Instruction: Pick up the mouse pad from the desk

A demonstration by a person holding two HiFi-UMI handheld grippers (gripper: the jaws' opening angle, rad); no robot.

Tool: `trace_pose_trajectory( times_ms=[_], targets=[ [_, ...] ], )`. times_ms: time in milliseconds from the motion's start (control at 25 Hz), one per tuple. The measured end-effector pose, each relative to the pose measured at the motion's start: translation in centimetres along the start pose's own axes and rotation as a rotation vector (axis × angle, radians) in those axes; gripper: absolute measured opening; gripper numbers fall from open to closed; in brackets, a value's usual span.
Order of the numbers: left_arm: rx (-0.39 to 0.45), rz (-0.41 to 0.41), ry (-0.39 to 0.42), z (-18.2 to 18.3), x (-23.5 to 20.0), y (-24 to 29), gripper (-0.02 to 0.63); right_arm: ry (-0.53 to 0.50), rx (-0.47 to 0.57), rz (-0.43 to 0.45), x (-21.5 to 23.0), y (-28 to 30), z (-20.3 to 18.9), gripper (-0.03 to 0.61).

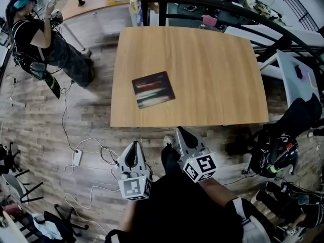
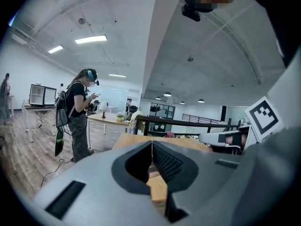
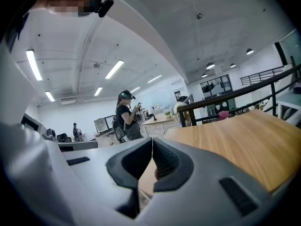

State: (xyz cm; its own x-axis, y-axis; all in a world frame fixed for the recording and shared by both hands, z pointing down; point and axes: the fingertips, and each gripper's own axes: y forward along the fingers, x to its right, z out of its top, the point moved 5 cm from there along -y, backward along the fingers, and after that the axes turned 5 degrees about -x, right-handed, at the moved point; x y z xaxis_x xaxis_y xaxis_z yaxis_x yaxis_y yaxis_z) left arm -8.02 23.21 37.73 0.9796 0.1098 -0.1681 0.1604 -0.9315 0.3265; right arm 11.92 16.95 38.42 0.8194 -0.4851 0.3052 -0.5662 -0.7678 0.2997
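Dark mouse pad flat; long axis seemingly left-right | left gripper, right gripper: fingers closed

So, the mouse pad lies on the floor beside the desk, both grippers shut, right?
No: the mouse pad lies on the desk, as the head view shows. The left gripper and right gripper are shut.

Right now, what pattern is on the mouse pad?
The mouse pad is dark with reddish and pale streaks; head view shows it best.
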Motion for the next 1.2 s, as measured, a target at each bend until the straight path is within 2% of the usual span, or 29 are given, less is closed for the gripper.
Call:
trace_pose_trajectory(
  times_ms=[400, 680, 1000, 1200],
  targets=[
    [-0.020, 0.069, -0.012, 2.0, 0.2, 9.6, 0.023, 0.000, -0.038, 0.022, 7.7, 7.3, 2.6, 0.031],
    [-0.042, 0.100, -0.005, 2.1, -0.1, 13.2, 0.023, 0.021, -0.070, 0.023, 10.5, 10.6, 2.5, 0.031],
    [-0.103, 0.108, -0.016, 1.4, -3.2, 19.0, 0.025, 0.043, -0.134, -0.013, 12.6, 16.2, 1.5, 0.031],
    [-0.172, 0.097, -0.043, 0.1, -6.1, 23.0, 0.025, 0.061, -0.181, -0.037, 13.7, 20.5, 0.4, 0.032]
  ],
)
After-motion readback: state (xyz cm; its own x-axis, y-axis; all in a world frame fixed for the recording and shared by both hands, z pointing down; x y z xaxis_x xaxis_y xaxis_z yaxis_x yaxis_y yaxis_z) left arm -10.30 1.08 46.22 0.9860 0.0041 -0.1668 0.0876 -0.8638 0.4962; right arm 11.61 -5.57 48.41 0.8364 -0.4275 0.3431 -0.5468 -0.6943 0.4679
